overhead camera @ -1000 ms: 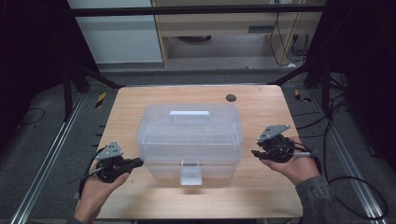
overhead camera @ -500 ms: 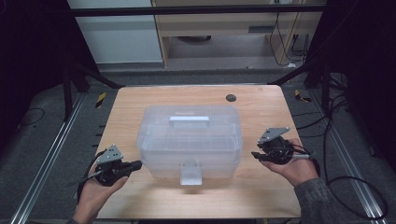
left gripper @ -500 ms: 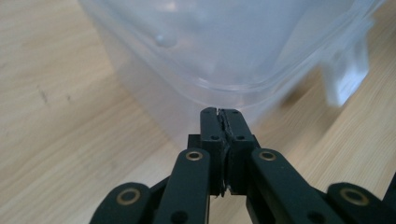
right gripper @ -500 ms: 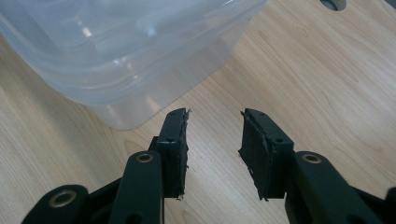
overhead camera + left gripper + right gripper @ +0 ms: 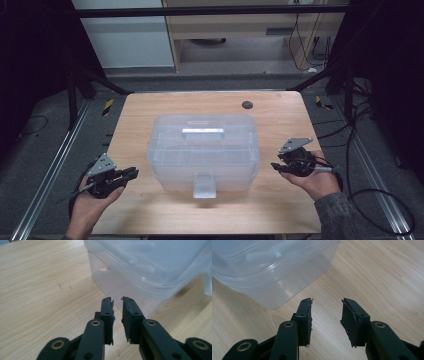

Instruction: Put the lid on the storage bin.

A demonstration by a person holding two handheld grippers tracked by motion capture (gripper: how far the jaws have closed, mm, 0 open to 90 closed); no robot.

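Observation:
A clear plastic storage box (image 5: pixel 204 150) with a closed lid, a top handle (image 5: pixel 202 132) and a front latch (image 5: pixel 204 186) sits mid-table. My left gripper (image 5: pixel 134 172) is held off the box's left side, pointing at it. Its jaws have just been opening and stand a narrow gap apart with nothing between them (image 5: pixel 117 300); the box (image 5: pixel 150 265) lies just ahead. My right gripper (image 5: pixel 274 166) hovers at the box's right side, open wider and empty (image 5: pixel 327 301), with the box corner (image 5: pixel 269 267) ahead to its left.
The wooden table (image 5: pixel 150 110) has a small black round object (image 5: pixel 247 104) near its far edge. Bare wood lies in front of the box and on both sides. Dark floor, metal rails and cables surround the table.
My left gripper has drawn back leftward from the box, and its jaws have parted slightly. The right gripper has stayed about where it was.

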